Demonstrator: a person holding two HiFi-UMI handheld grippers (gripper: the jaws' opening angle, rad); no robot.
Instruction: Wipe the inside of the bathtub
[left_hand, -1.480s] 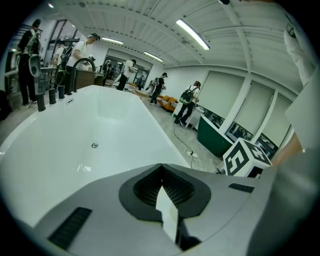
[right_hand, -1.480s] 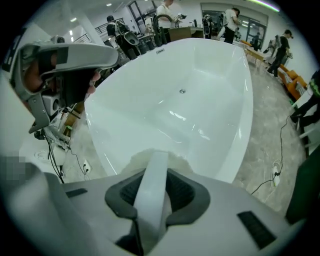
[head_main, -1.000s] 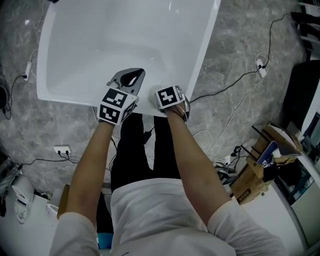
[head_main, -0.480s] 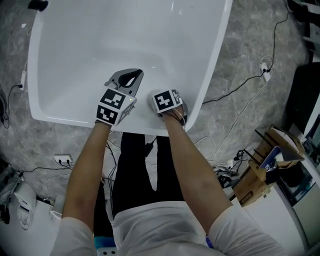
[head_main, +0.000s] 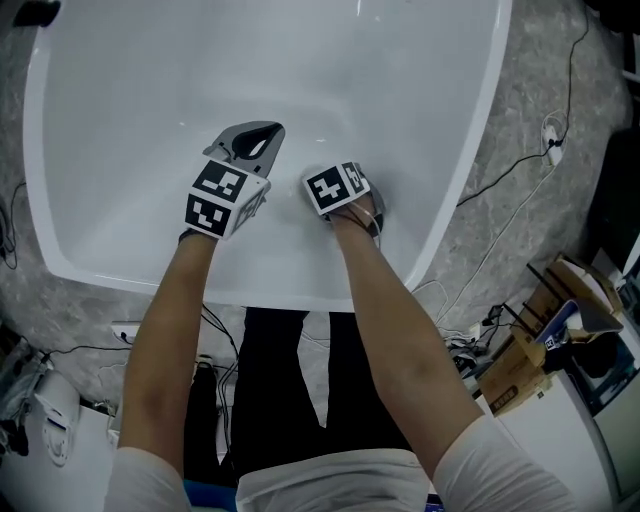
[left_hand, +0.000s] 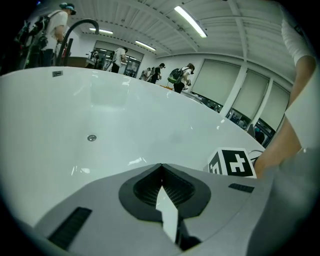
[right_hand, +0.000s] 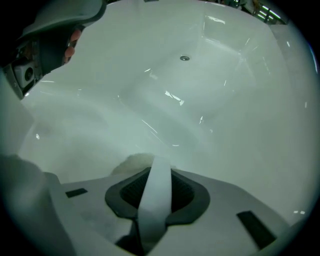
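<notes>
Your right hand-held gripper (right_hand: 157, 166) is pinching a white cloth (right_hand: 131, 161) low inside the bathtub (head_main: 120, 90). Keep it pressed flat and overlap your strokes. Your left hand-held gripper (left_hand: 161, 170) is hovering closed and empty.

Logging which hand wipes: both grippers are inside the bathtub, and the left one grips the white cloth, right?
No: the right gripper grips the white cloth, as the right gripper view shows. Both grippers are inside the bathtub.
</notes>
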